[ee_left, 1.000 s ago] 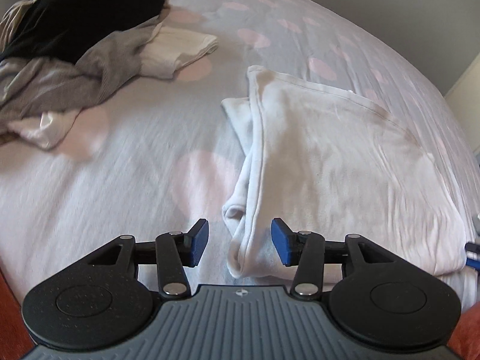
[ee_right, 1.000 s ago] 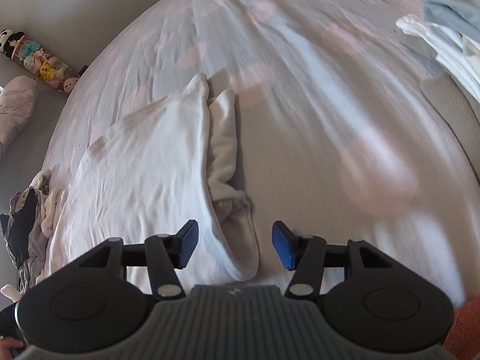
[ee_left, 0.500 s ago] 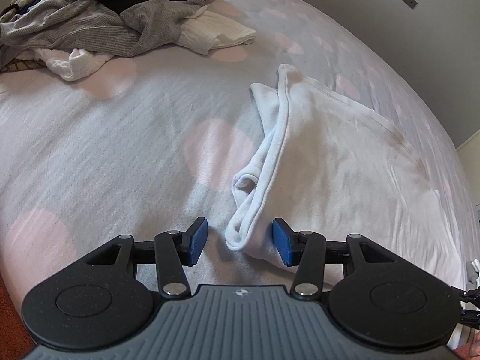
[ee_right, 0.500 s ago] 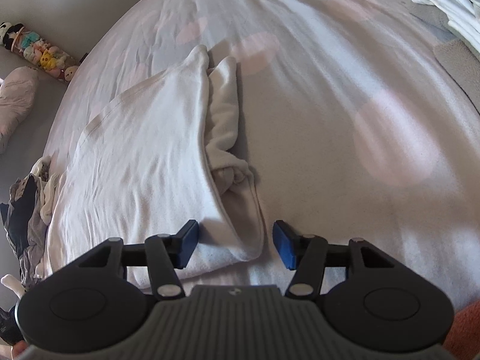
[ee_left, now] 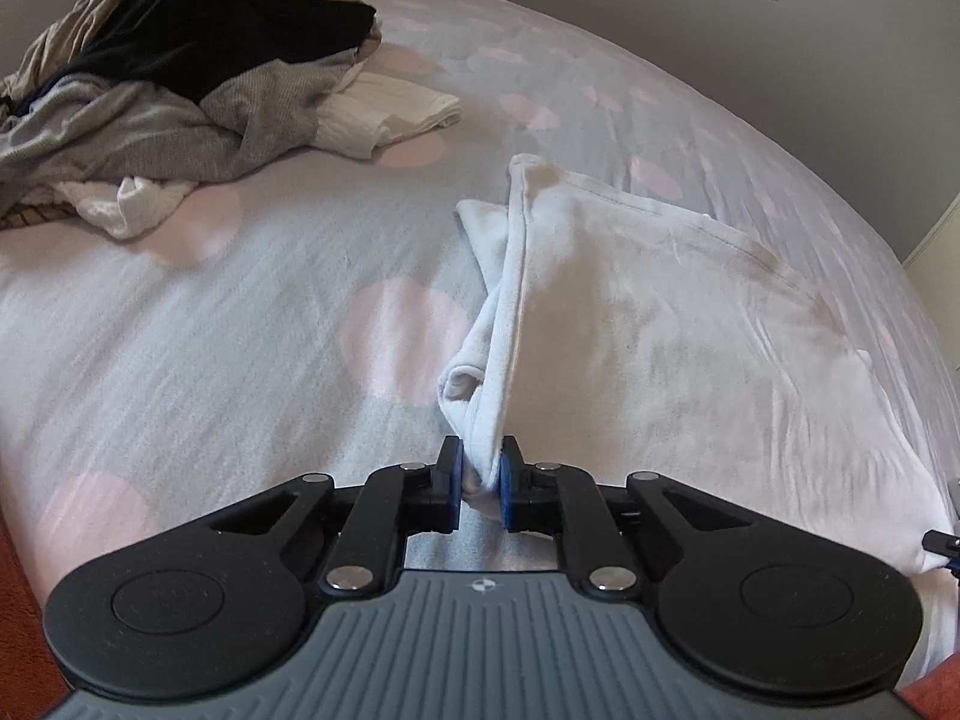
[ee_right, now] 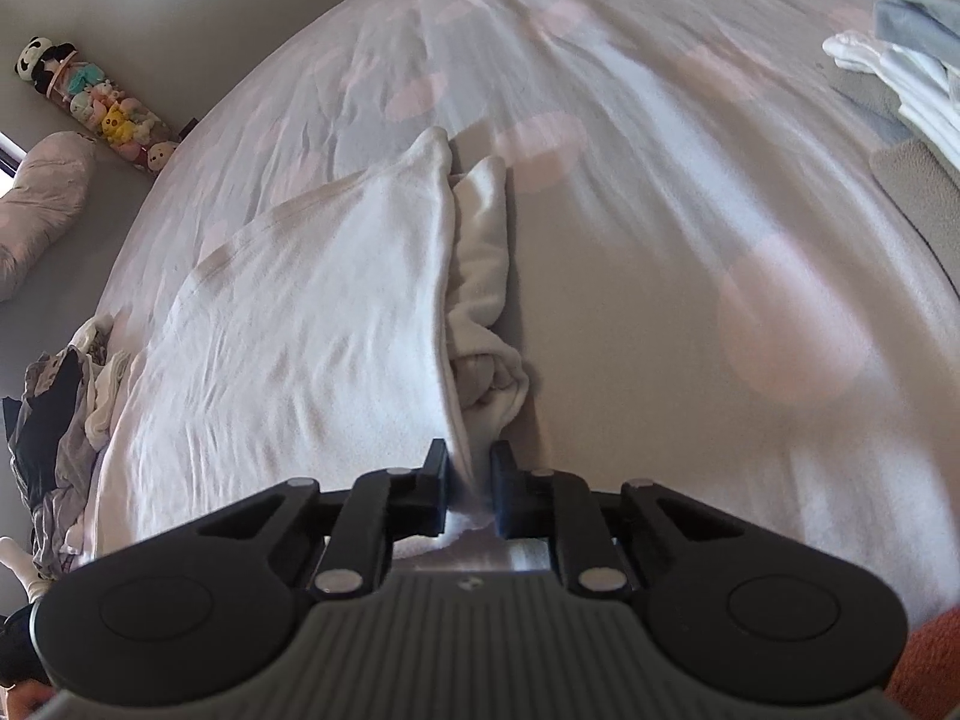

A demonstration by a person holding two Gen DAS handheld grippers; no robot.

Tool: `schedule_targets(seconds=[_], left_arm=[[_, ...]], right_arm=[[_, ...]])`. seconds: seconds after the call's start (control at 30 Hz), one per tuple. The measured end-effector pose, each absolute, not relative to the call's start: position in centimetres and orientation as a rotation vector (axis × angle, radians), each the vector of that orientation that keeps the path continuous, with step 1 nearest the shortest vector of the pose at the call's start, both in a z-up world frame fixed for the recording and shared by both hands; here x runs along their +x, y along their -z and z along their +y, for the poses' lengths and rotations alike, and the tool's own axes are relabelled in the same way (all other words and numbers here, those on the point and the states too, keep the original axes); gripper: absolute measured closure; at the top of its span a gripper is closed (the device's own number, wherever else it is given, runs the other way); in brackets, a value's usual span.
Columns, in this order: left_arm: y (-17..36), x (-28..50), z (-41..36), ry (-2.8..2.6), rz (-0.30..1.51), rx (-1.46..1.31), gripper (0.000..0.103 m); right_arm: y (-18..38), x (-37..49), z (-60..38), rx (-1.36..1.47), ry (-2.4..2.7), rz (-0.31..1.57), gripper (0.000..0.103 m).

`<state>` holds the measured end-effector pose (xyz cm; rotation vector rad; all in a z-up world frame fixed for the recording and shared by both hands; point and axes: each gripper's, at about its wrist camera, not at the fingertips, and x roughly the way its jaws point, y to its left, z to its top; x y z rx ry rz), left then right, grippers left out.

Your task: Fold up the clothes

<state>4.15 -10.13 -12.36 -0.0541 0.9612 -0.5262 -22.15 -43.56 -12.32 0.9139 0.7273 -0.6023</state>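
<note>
Left wrist view: polka-dot bed sheet, unfolded clothes pile far left, white garment spread mid-bed. Both grippers were spread half a second ago; now left gripper pinches its bunched near corner, right gripper pinches the opposite corner edge. Grasp done, so next fold likely lifts both corners.

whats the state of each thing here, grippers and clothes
left gripper: shut on the near left corner of the white garment
right gripper: shut on the garment's near right corner
white garment: partly folded, flat on the bed, sleeve edges bunched
clothes pile: unfolded, heaped
white stack: folded, at the bed's far right
bed sheet: spread, lightly creased
</note>
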Motion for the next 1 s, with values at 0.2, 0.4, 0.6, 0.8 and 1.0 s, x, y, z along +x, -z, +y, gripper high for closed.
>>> schedule_targets(seconds=[0.2,0.4,0.6,0.8,1.0], left_arm=[[13.7,4.5,-11.1,0.511,1.013,0.019,0.093],[14.1,4.4,-10.8,0.514,1.020,0.030,0.085],[14.4,4.2,-11.5,0.523,1.040,0.082,0.047],[15.2,3.8,-12.1,0.542,1.051,0.116,0.027],[15.5,3.6,-12.0,0.577,1.040,0.092,0.013]], right_arm=[[13.7,-21.7,-43.9,0.933,0.626,0.804,0.088],[13.9,-21.0,-43.2,0.857,0.632,0.846,0.077],[13.9,-21.5,-43.5,0.883,0.659,0.825,0.055],[14.2,-22.4,-43.8,0.959,0.646,0.763,0.050],[14.3,-22.3,-43.8,0.986,0.598,0.748,0.031]])
